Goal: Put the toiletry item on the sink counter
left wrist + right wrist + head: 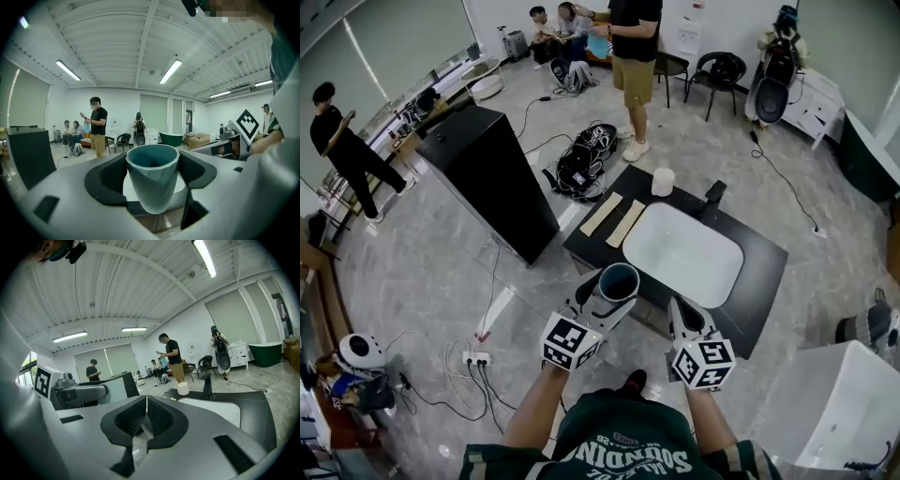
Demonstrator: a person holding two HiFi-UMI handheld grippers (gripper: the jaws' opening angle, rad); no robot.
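The left claw [152, 177] is clamped on a teal cup [153, 183], its pads pressing both sides, and the cup is upright with its mouth up. In the head view the cup [617, 282] is carried at the near edge of the black bench [769, 272], at about 7 o'clock from the white basin [684, 253]. The right claw [144, 422] is clenched on nothing, pads together. A white mug [663, 181] stands at the basin's 11 o'clock and a dark faucet [713, 197] at 1 o'clock.
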